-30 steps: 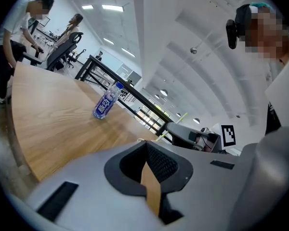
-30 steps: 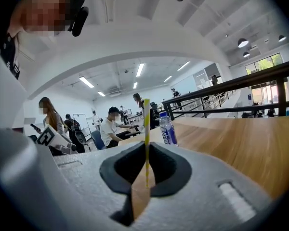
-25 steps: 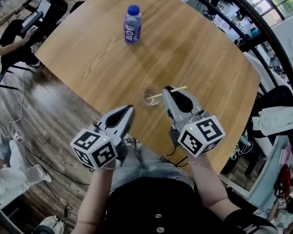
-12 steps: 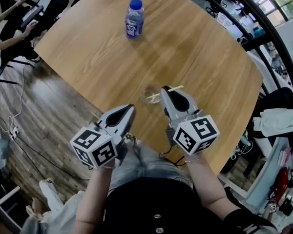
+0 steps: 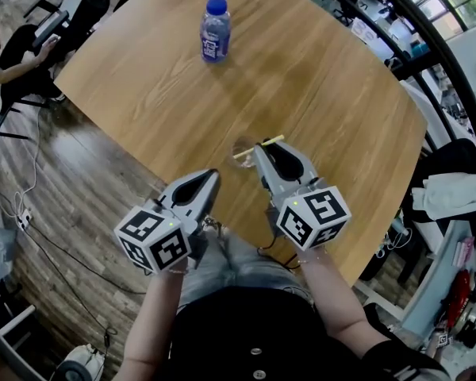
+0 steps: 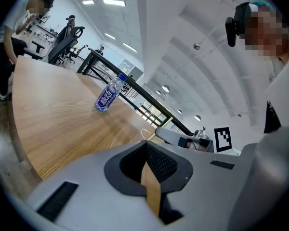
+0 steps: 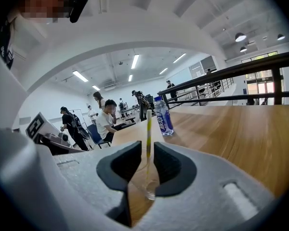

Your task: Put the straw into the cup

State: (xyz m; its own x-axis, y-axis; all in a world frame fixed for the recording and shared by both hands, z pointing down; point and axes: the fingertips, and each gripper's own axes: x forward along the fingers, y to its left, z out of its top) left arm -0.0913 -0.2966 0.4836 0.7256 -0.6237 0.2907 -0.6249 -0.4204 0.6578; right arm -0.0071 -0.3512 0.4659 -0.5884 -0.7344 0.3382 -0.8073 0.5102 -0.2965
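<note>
I see a small clear cup (image 5: 243,152) standing upright on the wooden table (image 5: 143,86), close to the near edge. A thin yellow straw (image 7: 148,129) stands in it. Its lower end sits down inside the cup and most of its length rises above the rim. In the right gripper view the straw looks almost upright. In the head view it leans, with its top tipped to the right.

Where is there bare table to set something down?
Bare wood between bottle and cup, and all along the table's right side. Crowded at the near edge: cup, straw between the opening jaws of the right gripper, left gripper beside.
</note>
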